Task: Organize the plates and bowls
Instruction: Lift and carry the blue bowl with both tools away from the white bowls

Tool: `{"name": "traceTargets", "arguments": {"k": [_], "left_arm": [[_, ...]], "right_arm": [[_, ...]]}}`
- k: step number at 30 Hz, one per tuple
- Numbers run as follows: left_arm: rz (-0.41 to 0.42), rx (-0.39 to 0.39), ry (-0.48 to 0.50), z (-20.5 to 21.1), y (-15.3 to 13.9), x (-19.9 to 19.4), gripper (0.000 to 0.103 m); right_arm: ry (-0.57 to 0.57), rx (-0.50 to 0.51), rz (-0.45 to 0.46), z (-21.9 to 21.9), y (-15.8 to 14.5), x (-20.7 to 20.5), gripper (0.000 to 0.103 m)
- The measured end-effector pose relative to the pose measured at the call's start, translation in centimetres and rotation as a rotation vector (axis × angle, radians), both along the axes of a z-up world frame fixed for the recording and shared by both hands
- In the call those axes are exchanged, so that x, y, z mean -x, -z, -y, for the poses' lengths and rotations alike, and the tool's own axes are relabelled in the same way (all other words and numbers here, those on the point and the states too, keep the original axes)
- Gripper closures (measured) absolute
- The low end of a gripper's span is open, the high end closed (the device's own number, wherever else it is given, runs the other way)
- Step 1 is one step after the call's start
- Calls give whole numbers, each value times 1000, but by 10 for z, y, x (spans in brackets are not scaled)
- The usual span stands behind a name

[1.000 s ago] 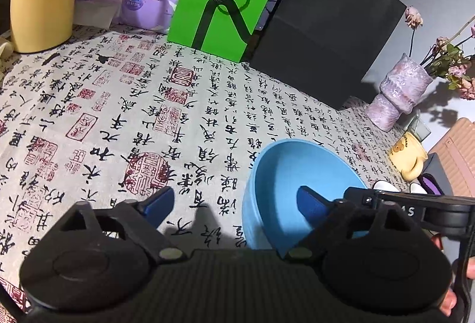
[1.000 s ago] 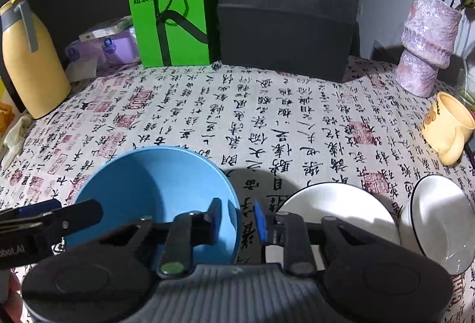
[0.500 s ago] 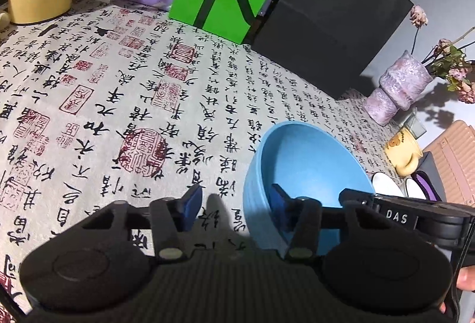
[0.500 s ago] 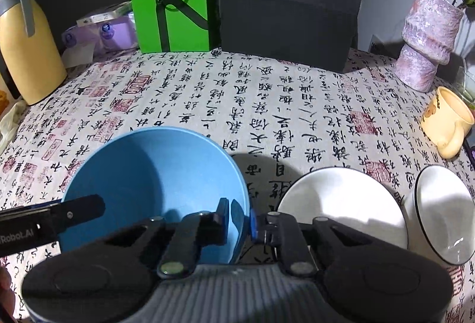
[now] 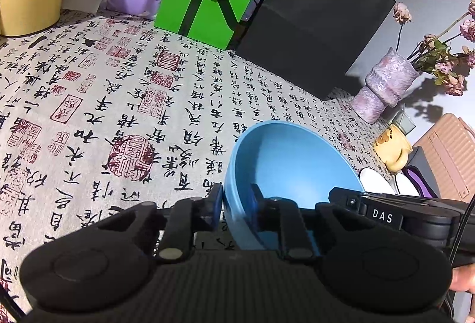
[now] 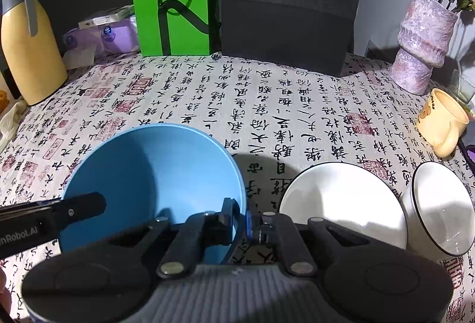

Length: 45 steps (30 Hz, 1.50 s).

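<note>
Calligraphy-printed cloth covers the desk (image 6: 297,103), and on it the blue bowl (image 6: 154,174) sits tilted, its rim pinched on opposite sides by the left claw (image 5: 236,201) and the right claw (image 6: 241,217), each with one finger inside and one outside the wall. With only thin rim grips, uneven lifting could twist the bowl free and drop it. Just beside it lie the white plate (image 6: 341,204) and white bowl (image 6: 439,204), which a careless swing right could knock or chip.
</note>
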State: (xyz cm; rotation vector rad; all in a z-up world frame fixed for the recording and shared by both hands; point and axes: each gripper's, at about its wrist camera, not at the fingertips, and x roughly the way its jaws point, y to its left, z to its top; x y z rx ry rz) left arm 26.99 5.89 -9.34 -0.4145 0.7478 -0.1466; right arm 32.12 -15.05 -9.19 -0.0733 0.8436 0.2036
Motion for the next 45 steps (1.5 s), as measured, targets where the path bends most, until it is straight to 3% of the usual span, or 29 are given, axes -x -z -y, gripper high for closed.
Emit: {"name": "traceTargets", "arguments": {"k": [22,45], "left_arm": [[48,-18,-5,3,-5,9,85],[133,-28,-46,-4,-46,40,85]], "right_arm": [[6,-41,29,7,-4,10,95],[-9,-119,112,12,-37,38,95]]}}
